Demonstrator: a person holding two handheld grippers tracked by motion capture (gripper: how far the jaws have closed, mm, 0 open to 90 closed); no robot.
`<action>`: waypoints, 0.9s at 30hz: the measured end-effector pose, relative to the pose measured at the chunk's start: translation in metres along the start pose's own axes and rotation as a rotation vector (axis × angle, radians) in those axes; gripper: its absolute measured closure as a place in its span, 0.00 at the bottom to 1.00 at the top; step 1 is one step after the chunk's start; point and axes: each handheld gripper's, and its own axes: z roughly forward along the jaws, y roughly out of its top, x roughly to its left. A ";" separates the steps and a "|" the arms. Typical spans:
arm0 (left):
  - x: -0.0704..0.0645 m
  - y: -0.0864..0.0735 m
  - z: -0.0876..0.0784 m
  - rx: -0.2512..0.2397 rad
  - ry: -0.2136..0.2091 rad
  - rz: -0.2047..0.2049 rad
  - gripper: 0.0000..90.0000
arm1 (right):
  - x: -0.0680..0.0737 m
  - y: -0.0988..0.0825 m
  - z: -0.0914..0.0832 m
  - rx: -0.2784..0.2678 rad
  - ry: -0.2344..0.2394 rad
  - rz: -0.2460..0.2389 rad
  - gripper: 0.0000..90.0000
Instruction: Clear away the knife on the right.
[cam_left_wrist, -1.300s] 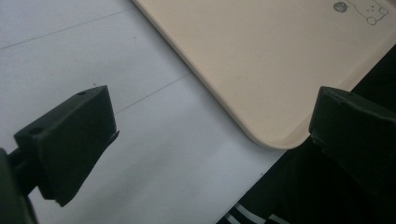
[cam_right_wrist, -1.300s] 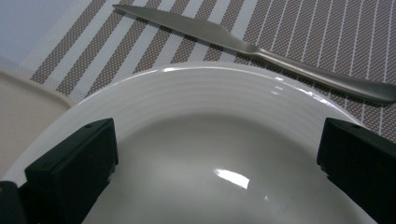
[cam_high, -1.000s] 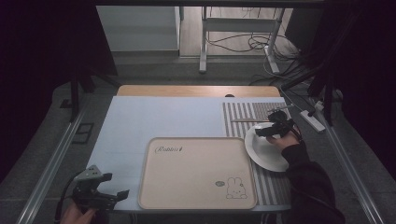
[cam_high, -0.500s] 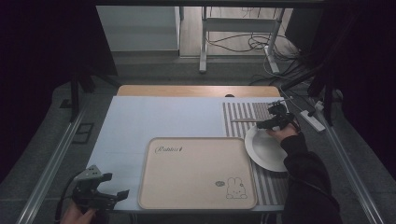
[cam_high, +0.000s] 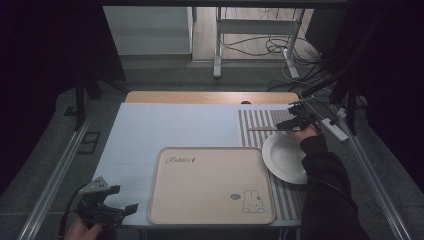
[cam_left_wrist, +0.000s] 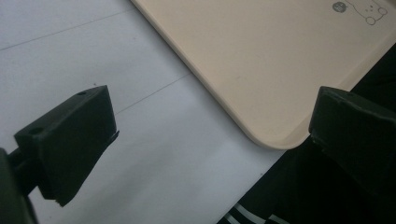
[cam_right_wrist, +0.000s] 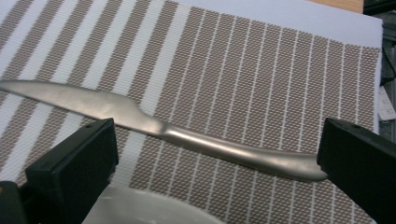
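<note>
Slim, dull steel table knife lying flat on the brown-and-white striped woven placemat, just beyond the white round plate. Right gripper poised over it, jaws apart; left gripper idle, jaws apart. Risk: the thin handle may skid from closing jaws. Pale counter; dim, cabled room.

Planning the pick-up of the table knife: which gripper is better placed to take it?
Right. The right gripper hangs open directly over the knife on the striped placemat; the left gripper sits at the table's near-left corner.
</note>
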 end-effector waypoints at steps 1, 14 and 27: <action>0.000 0.000 0.000 0.000 0.000 0.000 0.01 | -0.001 0.001 0.001 0.005 -0.004 0.002 0.00; 0.000 0.000 0.000 0.002 0.001 0.002 0.01 | -0.015 0.005 0.010 0.027 -0.039 -0.040 0.49; -0.001 0.000 0.000 0.004 0.003 0.004 0.01 | -0.032 0.006 0.024 0.114 -0.024 -0.007 1.00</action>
